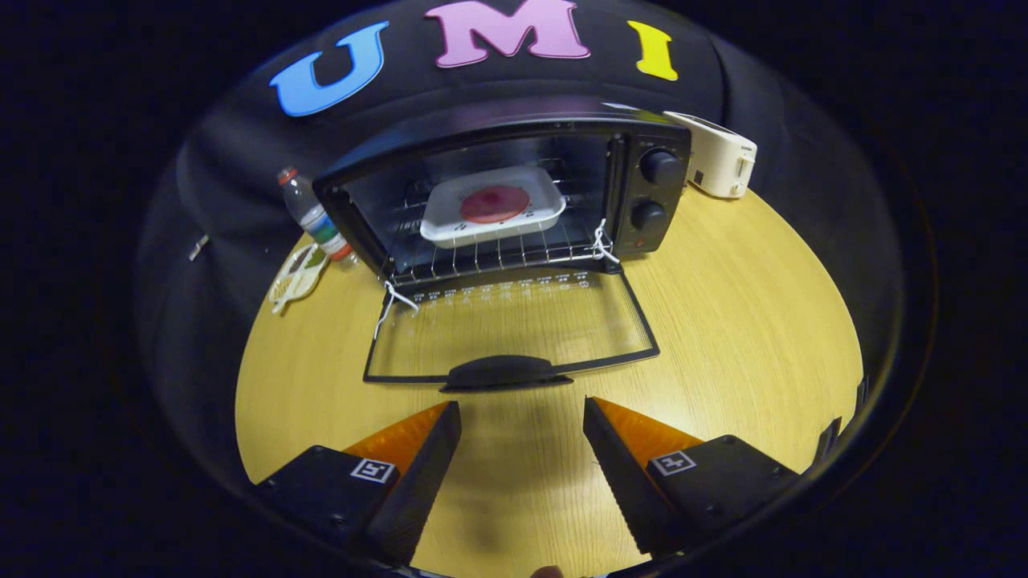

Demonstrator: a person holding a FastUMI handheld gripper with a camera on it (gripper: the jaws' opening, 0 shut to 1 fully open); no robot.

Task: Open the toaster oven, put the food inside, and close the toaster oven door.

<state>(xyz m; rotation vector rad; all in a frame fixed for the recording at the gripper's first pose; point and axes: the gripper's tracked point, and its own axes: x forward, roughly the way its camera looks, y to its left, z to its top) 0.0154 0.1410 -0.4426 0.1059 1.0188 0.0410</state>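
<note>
While the toaster oven (514, 193) stood open, door (514, 329) flat on table (739, 321), food tray (491, 205) on rack, gripper (522, 417) released, fingers apart before the handle (502, 372).

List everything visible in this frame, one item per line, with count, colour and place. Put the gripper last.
toaster oven: 1, black, at the far side of the table, door open
oven door: 1, glass in a black frame, folded down flat just ahead of the fingers
tray: 1, white, on the rack inside the oven
food: 1, red round piece, in the tray
bottle: 1, clear with a red cap, beside the oven
flat mesh tool: 1, pale, lying by the bottle
toaster: 1, white, at the oven's knob side
table: 1, light wood
gripper: 1, fingers apart, empty, short of the door handle
</note>
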